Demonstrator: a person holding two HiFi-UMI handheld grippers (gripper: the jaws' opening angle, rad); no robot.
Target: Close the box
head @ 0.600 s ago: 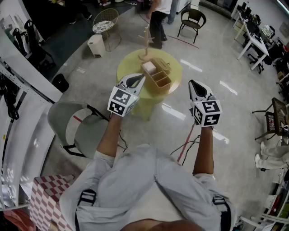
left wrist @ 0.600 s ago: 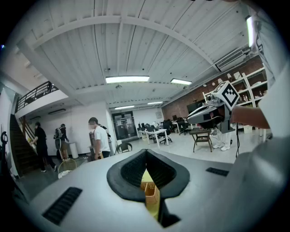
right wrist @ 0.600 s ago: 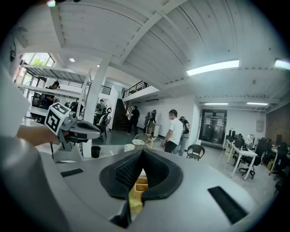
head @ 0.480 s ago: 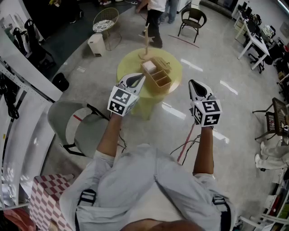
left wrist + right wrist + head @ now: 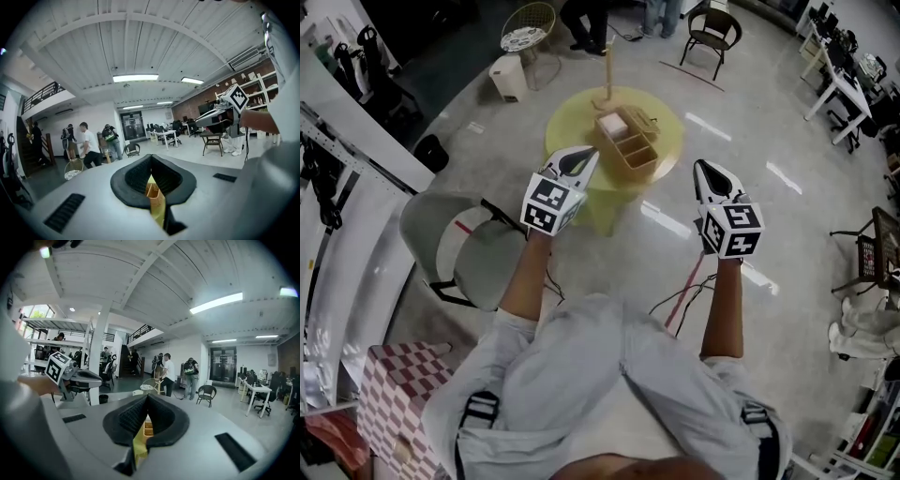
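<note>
An open, compartmented wooden box (image 5: pixel 630 142) sits on the round yellow table (image 5: pixel 567 136).

We are seeing pale, bare-looking wood in the box (image 5: pixel 630 142), matt yellow on the surface (image 5: pixel 567 131), a glossy sheen on the floor (image 5: pixel 787 234), and ribbed matt black pads (image 5: pixel 133 176) on the left tongs (image 5: pixel 584 157) and right tongs (image 5: pixel 703 170).

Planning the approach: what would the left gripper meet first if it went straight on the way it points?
Probably the box on the yellow table: the shut left gripper aims at it. Depth is unclear; the table's edge might come first.
</note>
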